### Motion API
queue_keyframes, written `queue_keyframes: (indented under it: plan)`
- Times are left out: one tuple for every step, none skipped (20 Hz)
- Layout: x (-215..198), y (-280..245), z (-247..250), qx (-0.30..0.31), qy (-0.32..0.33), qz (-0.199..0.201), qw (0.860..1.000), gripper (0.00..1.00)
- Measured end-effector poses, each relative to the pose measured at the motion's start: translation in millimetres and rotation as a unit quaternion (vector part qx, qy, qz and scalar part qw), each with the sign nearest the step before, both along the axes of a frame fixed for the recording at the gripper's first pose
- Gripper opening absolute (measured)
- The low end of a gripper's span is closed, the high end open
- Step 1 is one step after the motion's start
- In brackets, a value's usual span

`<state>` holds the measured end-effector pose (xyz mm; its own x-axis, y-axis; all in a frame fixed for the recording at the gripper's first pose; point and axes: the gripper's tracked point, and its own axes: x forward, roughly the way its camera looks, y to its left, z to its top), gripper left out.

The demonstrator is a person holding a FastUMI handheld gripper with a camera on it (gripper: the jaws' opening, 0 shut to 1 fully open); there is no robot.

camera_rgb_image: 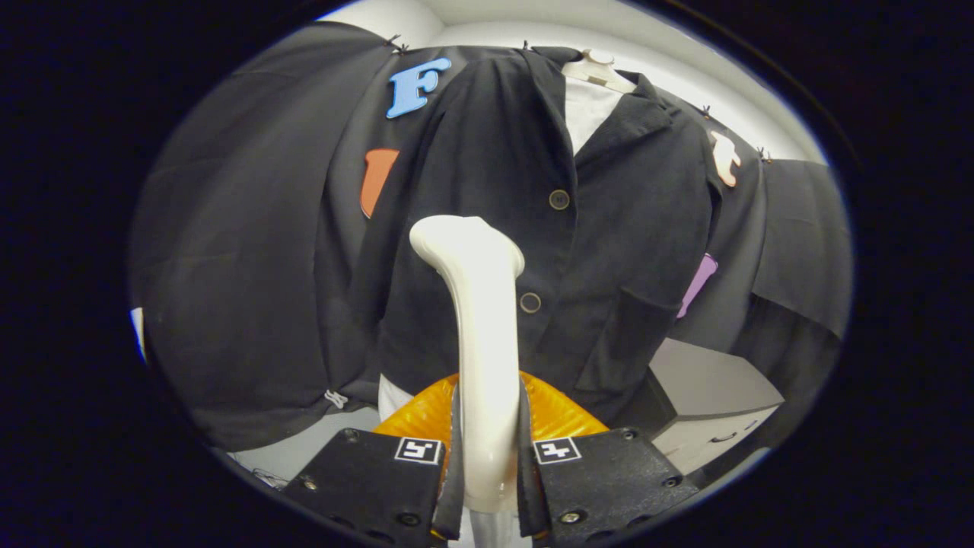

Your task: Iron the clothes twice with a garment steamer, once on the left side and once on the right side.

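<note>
Garment steamer [481,320]: a cream-white handle, upright, curving at its upper end toward the left into a rounded head [456,236]. Its lower shaft stands between the two fingers of the gripper [487,464], which are closed against it from either side; both fingers press on the handle. Behind the shaft, just ahead of the fingers, lies a ribbed orange part [559,415], translucent and dome-shaped; whether it belongs to the steamer cannot be told.

Clothes: a dark jacket [624,228] hangs on a pale hanger [597,68] directly beyond the steamer, its front facing the fingers. The steamer's head sits before the jacket's left front panel, near the placket; whether the head touches the cloth cannot be told. Two round buttons appear along the placket, the upper button [558,199] above and to the right of the head, the lower button [530,303] just beside the shaft on its right. A white garment [586,114] shows inside the open collar. A patch pocket [616,342] lies low on the jacket's other panel.

Surroundings: black cloth [243,251] forms the wall behind and to both sides of the jacket. A grey cabinet [711,403] with a drawer handle stands below the jacket, beyond the right-hand finger. A white ceiling [685,68] arches above the cloth.
</note>
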<state>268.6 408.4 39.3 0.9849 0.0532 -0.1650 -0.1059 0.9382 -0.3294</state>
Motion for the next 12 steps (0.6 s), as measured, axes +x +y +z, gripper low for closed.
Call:
queue_keyframes:
  plan:
    - [0.5, 0.6, -5.5, -0.004, 0.003, -0.002, 1.0, 0.31]
    - [0.2, -0.7, -12.0, -0.01, 0.005, -0.007, 1.0, 0.31]
    - [-1.0, -1.9, -18.7, -0.015, 0.006, -0.012, 1.0, 0.31]
    - [-2.6, -4.3, -26.6, -0.019, 0.009, -0.018, 1.0, 0.31]
    - [-2.1, -4.7, -33.7, -0.023, 0.01, -0.023, 0.999, 0.31]
    - [-2.2, -5.8, -39.9, -0.026, 0.013, -0.028, 0.999, 0.31]
    - [-3.3, -6.9, -48.1, -0.027, 0.018, -0.031, 0.999, 0.31]
    - [-4.2, -7.7, -57.6, -0.029, 0.025, -0.034, 0.999, 0.31]
    - [-4.1, -7.5, -64.5, -0.033, 0.029, -0.037, 0.998, 0.31]
    - [-4.5, -6.9, -70.6, -0.036, 0.031, -0.039, 0.998, 0.31]
    - [-5.2, -7.1, -77.9, -0.039, 0.036, -0.04, 0.998, 0.31]
    - [-3.6, -7.4, -84.7, -0.042, 0.04, -0.042, 0.997, 0.31]
